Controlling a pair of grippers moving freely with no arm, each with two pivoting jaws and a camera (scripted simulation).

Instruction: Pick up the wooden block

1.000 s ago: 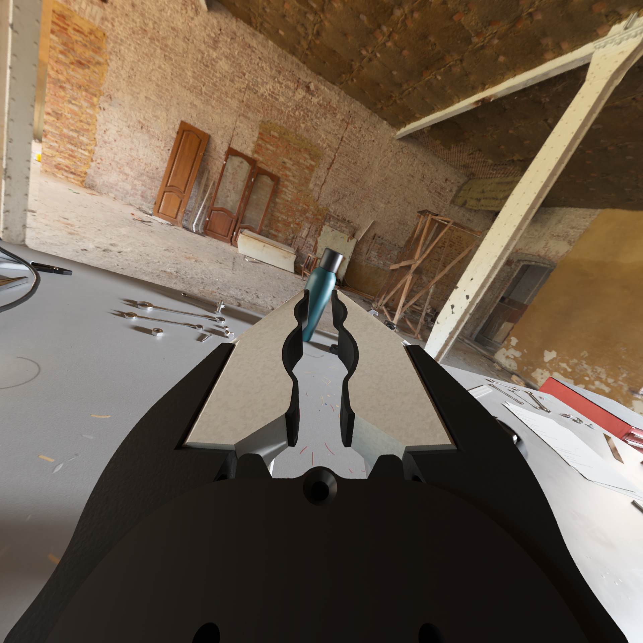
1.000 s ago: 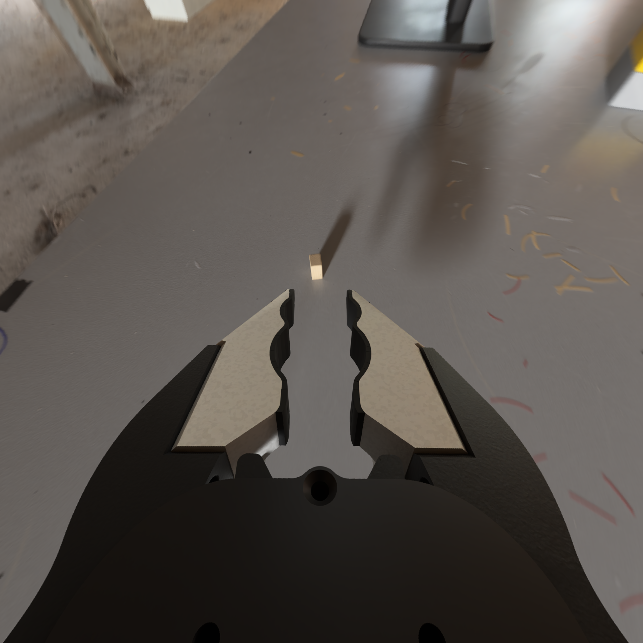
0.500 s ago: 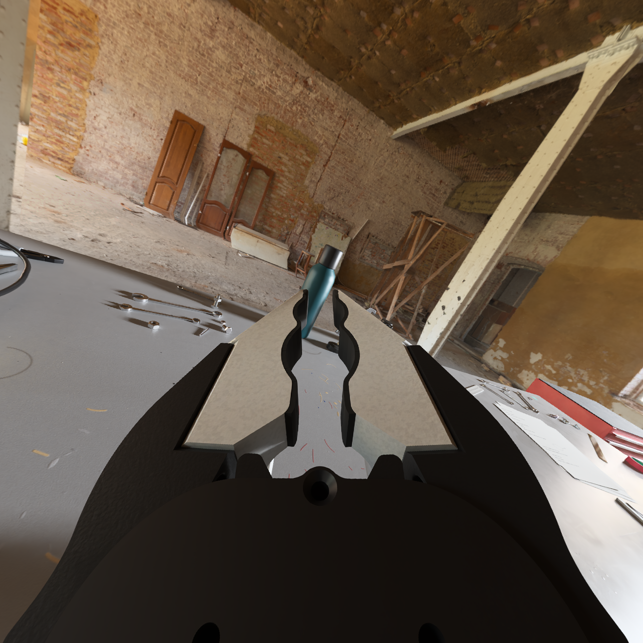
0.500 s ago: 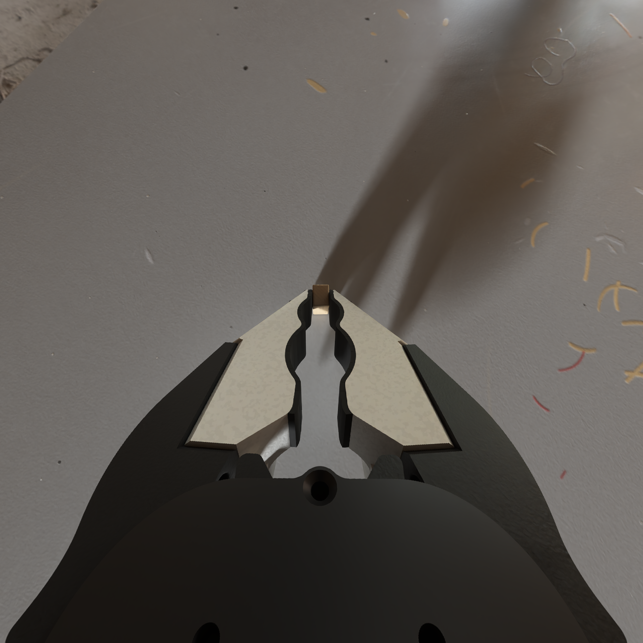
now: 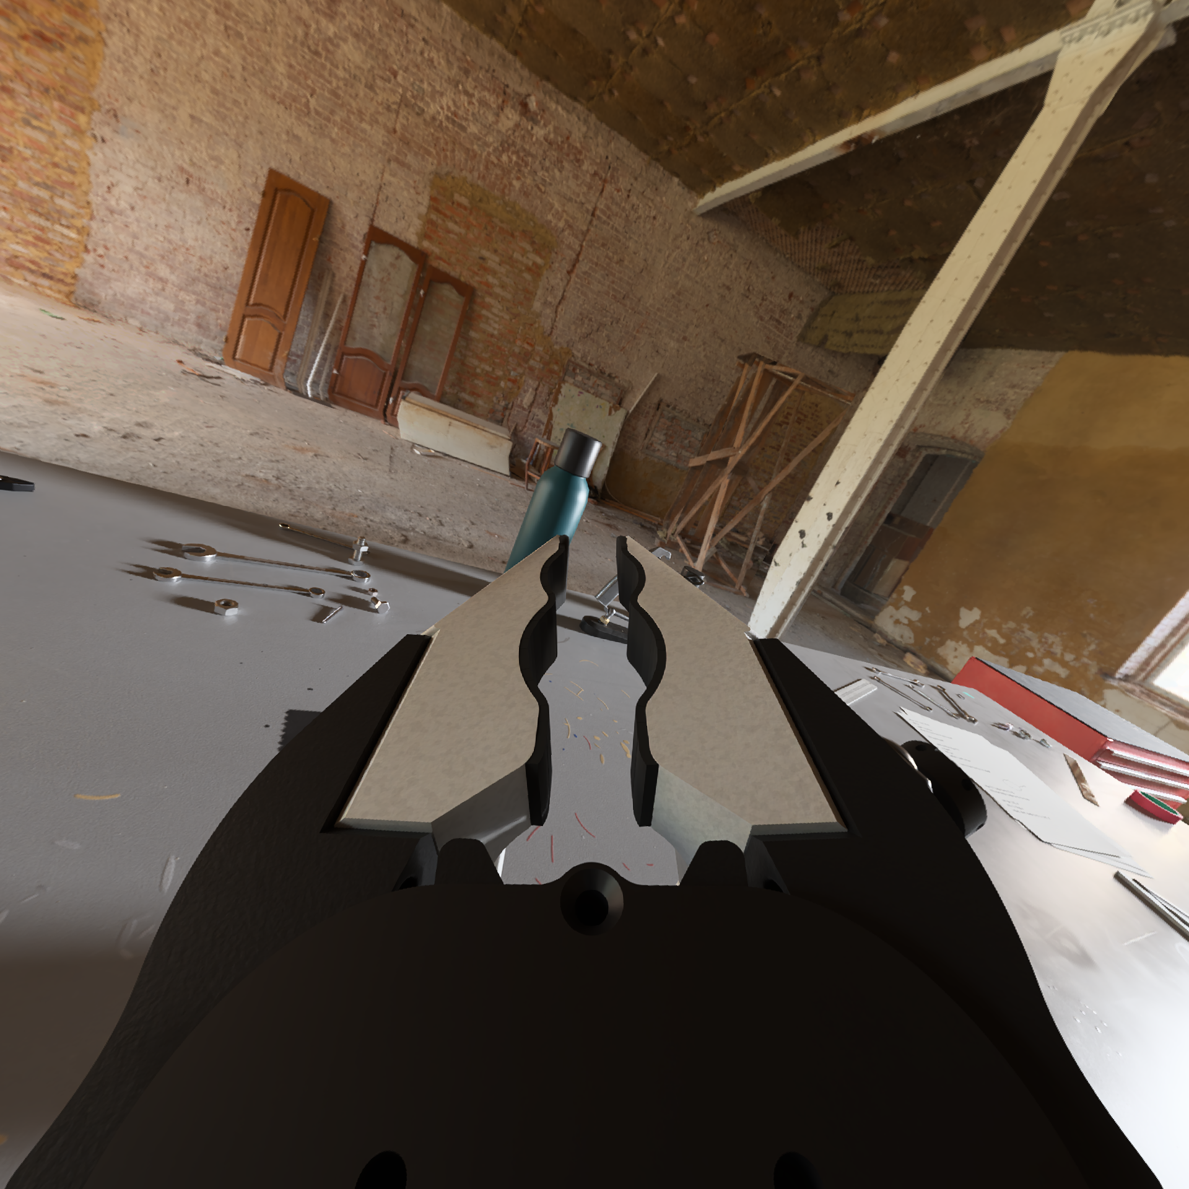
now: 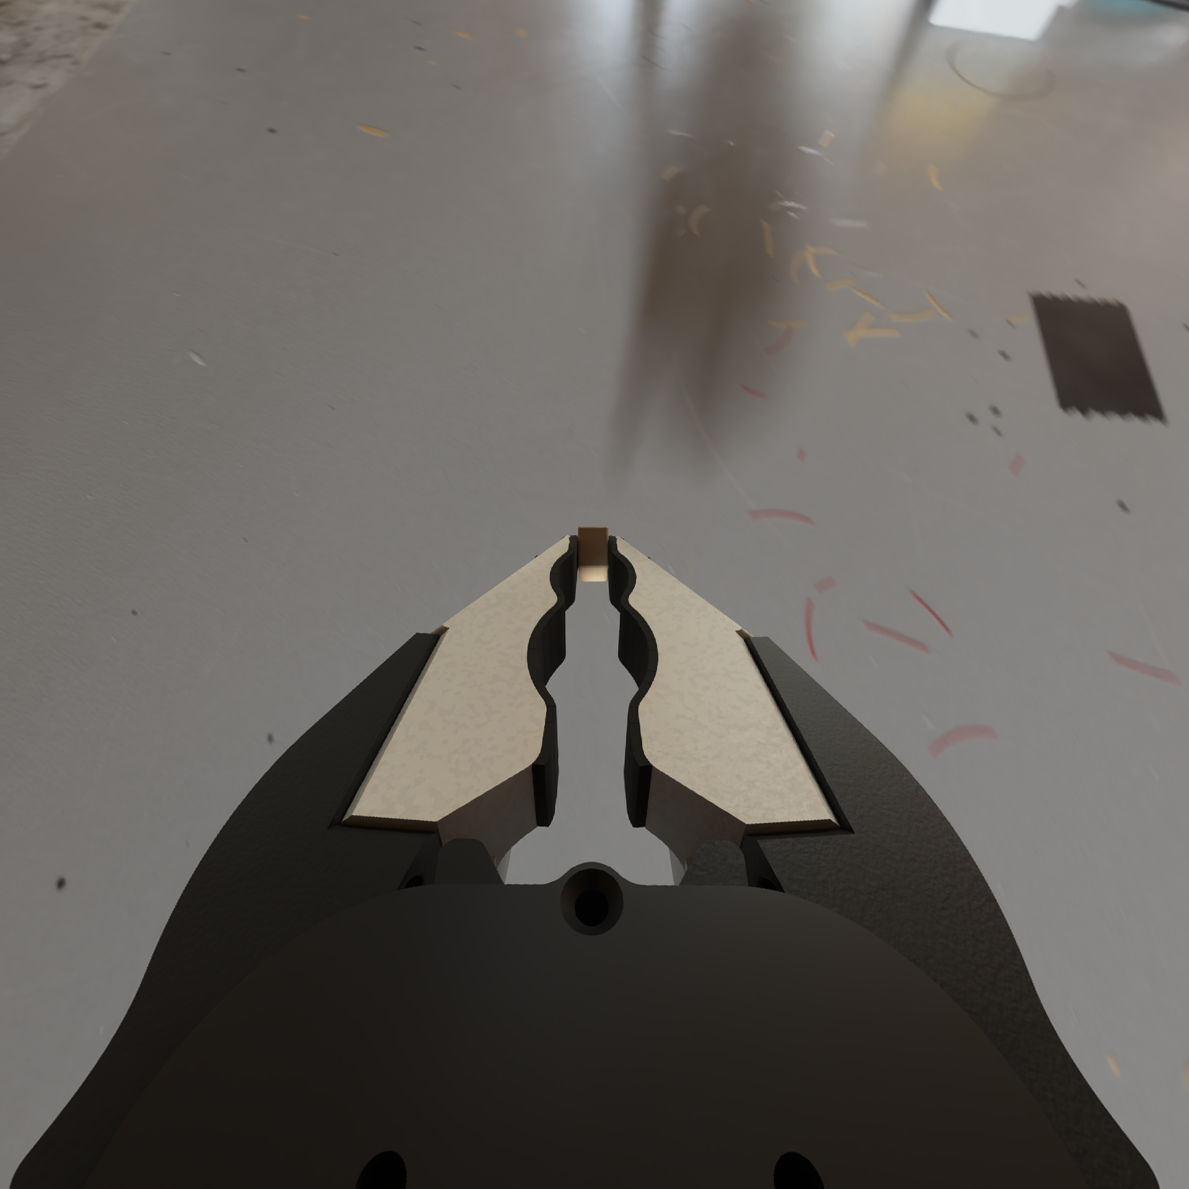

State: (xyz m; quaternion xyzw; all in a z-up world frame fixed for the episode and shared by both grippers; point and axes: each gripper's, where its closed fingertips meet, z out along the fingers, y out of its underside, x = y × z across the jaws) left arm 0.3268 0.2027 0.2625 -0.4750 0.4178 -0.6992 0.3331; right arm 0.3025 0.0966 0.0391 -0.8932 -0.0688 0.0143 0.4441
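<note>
The wooden block point(image 6: 592, 543) is a small tan cuboid pinched between the tips of my right gripper point(image 6: 592, 554), which is shut on it. The block sits above the grey table point(image 6: 322, 386), with the gripper's shadow lying apart from it farther ahead. My left gripper point(image 5: 590, 547) hovers over the table point(image 5: 161, 708) with a narrow gap between its fingers and nothing in them. The block does not show in the left wrist view.
A teal bottle point(image 5: 554, 515) stands just beyond the left fingertips. Wrenches and nuts point(image 5: 257, 569) lie to the left. A red box point(image 5: 1055, 701) and a paper sheet point(image 5: 991, 791) lie to the right. Wood shavings point(image 6: 862, 309) are scattered ahead of the right gripper.
My right gripper moved onto the block, shut on it, then rose and tilted up with it. My left gripper swung slightly right, so the bottle sits left of its fingers.
</note>
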